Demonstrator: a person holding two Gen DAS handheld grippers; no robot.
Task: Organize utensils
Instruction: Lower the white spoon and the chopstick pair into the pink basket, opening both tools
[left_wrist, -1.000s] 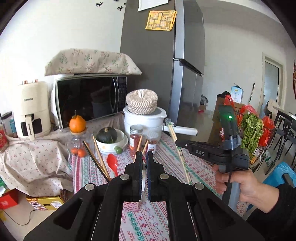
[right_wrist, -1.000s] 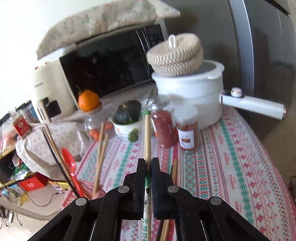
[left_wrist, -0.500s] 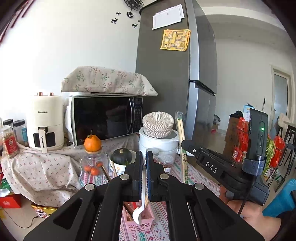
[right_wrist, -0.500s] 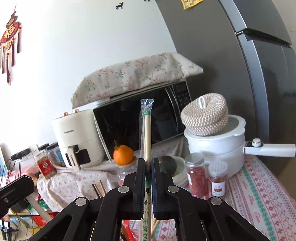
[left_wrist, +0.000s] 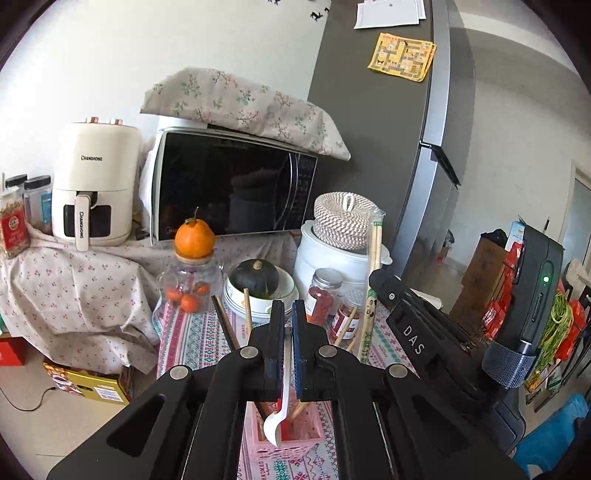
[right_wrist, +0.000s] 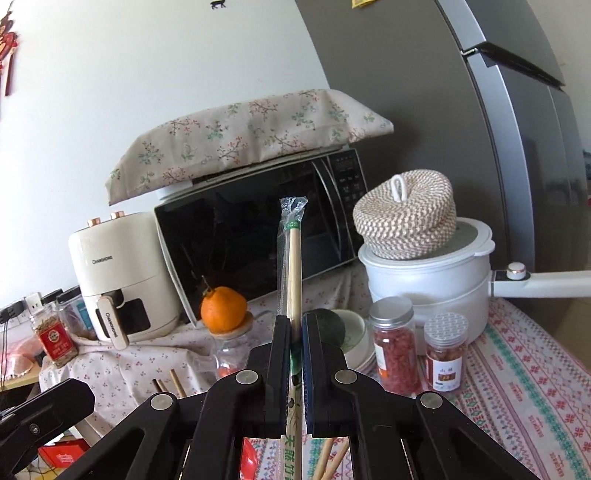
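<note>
the white spoon (left_wrist: 277, 421) has its upper handle hidden between the left gripper (left_wrist: 288, 314) fingers. the pink basket (left_wrist: 284, 448) shows only partly under the gripper body. the wrapped chopsticks (right_wrist: 291, 266) run out of the bottom edge. the pot handle (right_wrist: 550, 283) is cut at the right edge.

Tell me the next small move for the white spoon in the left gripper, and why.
Probably lower it: the left gripper is shut on the white plastic spoon, whose bowl hangs at the rim of the pink slotted plastic basket, beside wooden chopsticks already standing there. Easing down and then opening should leave it inside.
</note>
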